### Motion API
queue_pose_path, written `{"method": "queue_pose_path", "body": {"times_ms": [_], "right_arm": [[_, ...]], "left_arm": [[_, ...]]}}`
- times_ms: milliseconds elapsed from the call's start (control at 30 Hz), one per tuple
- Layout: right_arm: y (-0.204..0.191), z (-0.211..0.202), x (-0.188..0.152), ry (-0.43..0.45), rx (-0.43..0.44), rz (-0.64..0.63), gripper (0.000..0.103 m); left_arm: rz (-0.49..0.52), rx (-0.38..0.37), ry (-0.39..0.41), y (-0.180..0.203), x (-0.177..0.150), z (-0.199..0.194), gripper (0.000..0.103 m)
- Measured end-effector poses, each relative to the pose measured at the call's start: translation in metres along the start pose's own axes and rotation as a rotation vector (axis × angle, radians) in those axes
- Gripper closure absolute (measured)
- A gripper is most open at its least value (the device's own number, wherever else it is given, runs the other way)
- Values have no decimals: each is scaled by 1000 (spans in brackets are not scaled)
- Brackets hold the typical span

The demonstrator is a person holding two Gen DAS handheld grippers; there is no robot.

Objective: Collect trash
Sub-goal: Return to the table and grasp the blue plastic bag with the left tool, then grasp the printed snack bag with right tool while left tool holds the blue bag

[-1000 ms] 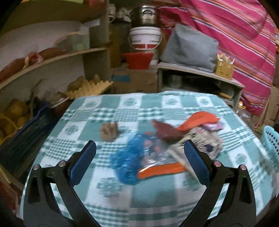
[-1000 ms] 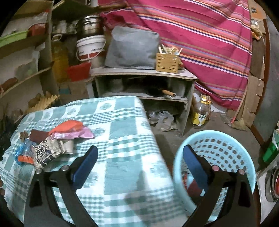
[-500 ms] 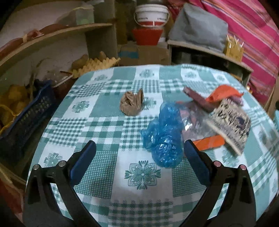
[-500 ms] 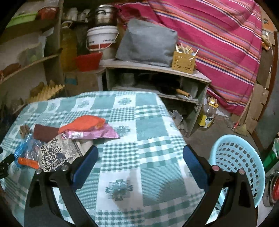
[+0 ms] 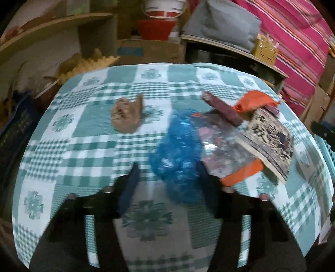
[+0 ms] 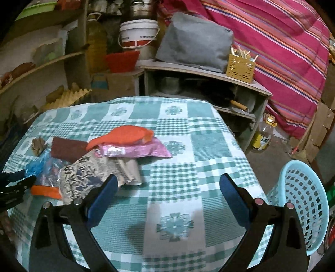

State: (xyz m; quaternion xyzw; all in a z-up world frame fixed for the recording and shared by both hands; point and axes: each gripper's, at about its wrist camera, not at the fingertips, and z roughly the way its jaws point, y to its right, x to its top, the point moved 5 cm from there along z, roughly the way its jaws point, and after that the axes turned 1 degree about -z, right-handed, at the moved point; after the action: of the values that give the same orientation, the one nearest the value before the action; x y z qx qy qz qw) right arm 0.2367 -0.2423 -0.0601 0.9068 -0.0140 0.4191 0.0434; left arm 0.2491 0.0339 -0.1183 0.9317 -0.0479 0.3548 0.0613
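Cluttered wooden shelves (image 6: 41,62), striped pink drape (image 6: 282,52).

Cluttered home storeroom; cooking pot (image 6: 139,9), oil jug (image 6: 96,40), striped blanket (image 6: 278,41), checked tablecloth (image 6: 188,146)

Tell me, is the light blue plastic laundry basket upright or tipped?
Tipped: the light blue perforated plastic basket leans beside the table, its opening facing the table.

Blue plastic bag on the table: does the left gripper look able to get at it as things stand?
Probably yes. The left gripper is open with the blue plastic bag partly between its fingers, nothing in front of it. The clear wrapper beside it overlaps the bag's edge and might get caught too.
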Motion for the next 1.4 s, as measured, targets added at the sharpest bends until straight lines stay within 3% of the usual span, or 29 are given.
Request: {"method": "queue_pose_path", "body": {"times_ms": [67,167,600,700,1000,1067,1133,1200,1233,1333,1400], "right_arm": [[-7,-2,0,3,6,-15,7],[-20,-5,0,9,16,-39,7],[-71,7,-16,-49,73,-114,7],[-71,20,-18,-74,48,-101,7],[-73,56,-19,-148,86,-42,9],[-76,60,-20,-152,107,-49,21],[-79,60,-20,-154,117,-54,49],[-80,59,-18,-145,115,-62,61],[-79,58,-18,-140,114,-64,74],[-76,55,-16,-138,131,-55,91],[-74,52,-15,-134,150,-49,96]], "left_arm": [[28,-6,10,8,-1,-3,78],[57,7,23,13,-3,-9,81],[-25,139,161,-36,7,-62,82],[-44,153,163,-45,9,-63,82],[-25,128,139,-37,7,-52,82],[-6,138,140,-33,7,-51,82],[-4,133,144,-31,8,-52,82],[-5,130,146,-30,9,-52,82],[-5,131,148,-29,9,-53,82],[-9,128,151,-28,10,-54,82],[-10,129,155,-27,10,-56,82]]}}
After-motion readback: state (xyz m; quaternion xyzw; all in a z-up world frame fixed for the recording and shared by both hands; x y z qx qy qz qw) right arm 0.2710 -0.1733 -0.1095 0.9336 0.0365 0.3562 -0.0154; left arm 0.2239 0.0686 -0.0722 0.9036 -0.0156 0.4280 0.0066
